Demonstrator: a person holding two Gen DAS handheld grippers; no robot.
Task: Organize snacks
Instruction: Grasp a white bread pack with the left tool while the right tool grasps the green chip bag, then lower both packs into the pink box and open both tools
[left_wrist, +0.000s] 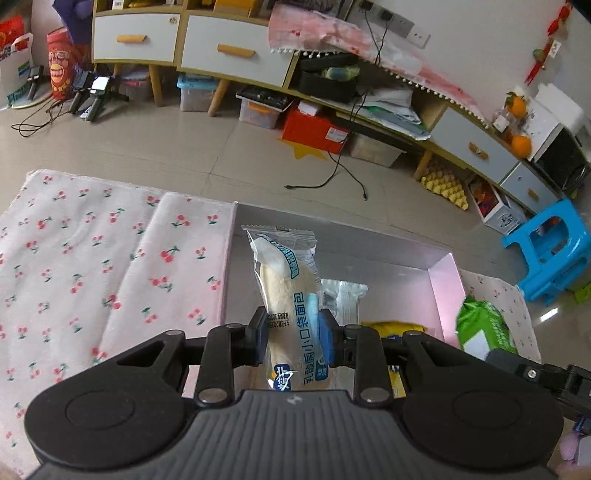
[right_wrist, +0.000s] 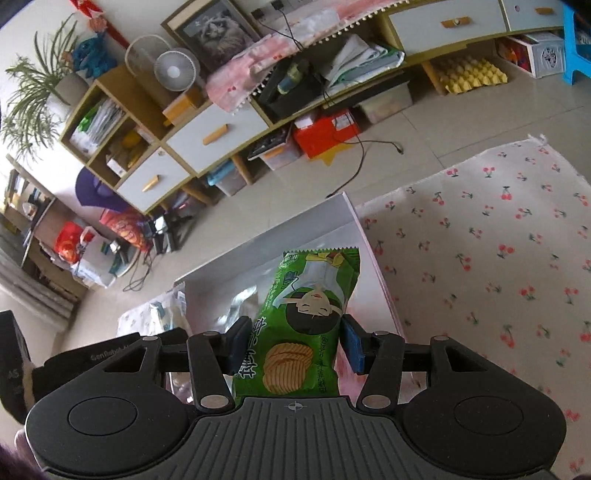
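Snacks in hand, two items, both held over the box. Item one: your left tongs (left_wrist: 295, 341) are clamped on a bread packet (left_wrist: 286, 295), clear wrapper with blue print, gripped near its lower half so the sealed top stands up and away from you above the box interior. Item two: your right tongs (right_wrist: 293, 345) are clamped on a green chip packet (right_wrist: 308, 314), printed with a cartoon face and ridged chips, its crimped end pointing away from you over the box. Container: shallow open box (left_wrist: 445, 291), grey floor, pale pink walls, far wall and right wall plainly visible from the left wrist view; its left edge runs beside a raised fold of the cherry-print cloth (left_wrist: 92, 258). Contents already inside: a white wrapped snack (left_wrist: 345, 299) just right of the bread packet, and a yellow packet (left_wrist: 397, 328) near your right-hand pad. Open room: the far half of the box floor shows bare between the bread packet and the far wall. In the left wrist view the green packet (left_wrist: 484, 326) sits near the right wall's near end. Surroundings: cloth spreads wide on both sides of the box; beyond the far wall lies tiled floor (left_wrist: 221, 155), then a long cabinet (left_wrist: 221, 51), with a blue stool (left_wrist: 554, 251) off to the right.
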